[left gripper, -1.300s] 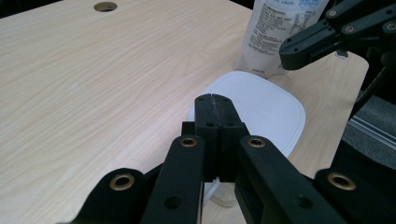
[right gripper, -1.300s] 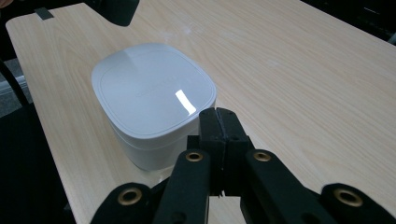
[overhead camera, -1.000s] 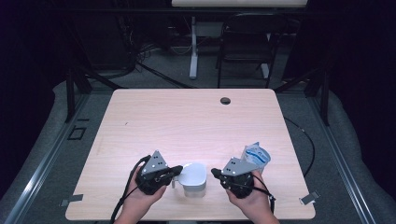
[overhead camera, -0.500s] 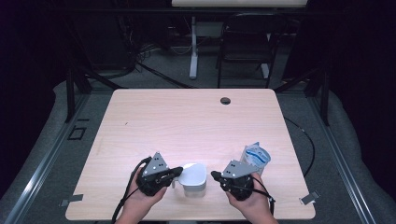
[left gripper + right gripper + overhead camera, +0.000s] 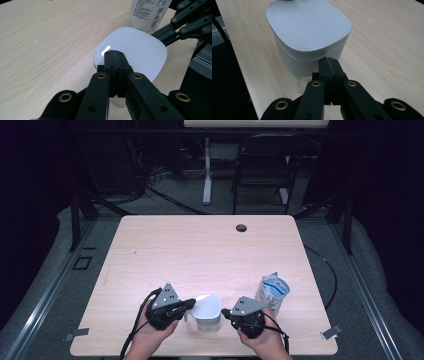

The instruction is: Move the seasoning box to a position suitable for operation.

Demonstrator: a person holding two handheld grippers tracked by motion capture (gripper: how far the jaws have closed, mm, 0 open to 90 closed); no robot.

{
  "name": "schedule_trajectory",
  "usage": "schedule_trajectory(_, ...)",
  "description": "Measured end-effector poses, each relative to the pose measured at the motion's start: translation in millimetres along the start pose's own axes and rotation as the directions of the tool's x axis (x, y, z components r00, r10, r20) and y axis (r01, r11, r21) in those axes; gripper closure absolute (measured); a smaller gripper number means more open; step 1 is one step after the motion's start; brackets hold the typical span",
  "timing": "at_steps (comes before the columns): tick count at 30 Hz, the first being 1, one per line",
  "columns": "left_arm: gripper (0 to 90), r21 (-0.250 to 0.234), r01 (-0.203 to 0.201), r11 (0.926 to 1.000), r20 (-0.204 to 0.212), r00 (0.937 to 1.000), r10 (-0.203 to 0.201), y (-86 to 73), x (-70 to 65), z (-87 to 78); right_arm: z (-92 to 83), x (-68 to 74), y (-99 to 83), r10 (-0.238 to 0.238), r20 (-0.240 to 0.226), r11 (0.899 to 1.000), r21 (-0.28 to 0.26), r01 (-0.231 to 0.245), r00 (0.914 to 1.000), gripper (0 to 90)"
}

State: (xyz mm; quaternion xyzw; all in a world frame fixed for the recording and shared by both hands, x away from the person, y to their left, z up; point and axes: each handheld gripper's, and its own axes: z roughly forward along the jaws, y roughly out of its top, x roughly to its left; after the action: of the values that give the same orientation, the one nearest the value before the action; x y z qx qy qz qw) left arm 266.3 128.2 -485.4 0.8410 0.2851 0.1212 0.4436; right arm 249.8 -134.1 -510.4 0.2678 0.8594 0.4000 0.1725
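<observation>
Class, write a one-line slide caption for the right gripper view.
Shut right gripper poised beside a white lidded container on a pale wooden table.

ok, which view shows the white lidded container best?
The right gripper view: the white lidded container shows lid, side wall and clear base, close up. The left gripper view gives mostly the lid from above. The high view shows it small, between the two hands.

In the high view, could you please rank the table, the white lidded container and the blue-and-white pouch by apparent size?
1. Table, by far the largest.
2. White lidded container and blue-and-white pouch: they look alike in size, so I would not rank them.
</observation>
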Motion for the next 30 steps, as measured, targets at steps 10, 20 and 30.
schedule_trajectory(10,90.0,-0.002,0.004,1.0,0.003,1.0,-0.004,-0.6,0.5,-0.2,-1.4,0.3,0.1,-0.005,0.002,1.0,-0.008,0.005,1.0,90.0)
schedule_trajectory(20,90.0,-0.009,0.005,0.9999,-0.001,1.0,-0.005,-1.4,0.6,-0.4,-5.1,0.5,2.9,-0.005,0.0,1.0,-0.026,0.005,1.0,90.0)
schedule_trajectory(30,90.0,-0.009,0.006,0.9999,-0.002,1.0,-0.006,-2.0,0.9,-0.9,-6.3,0.4,3.5,0.0,-0.004,0.999,-0.033,0.0,1.0,90.0)
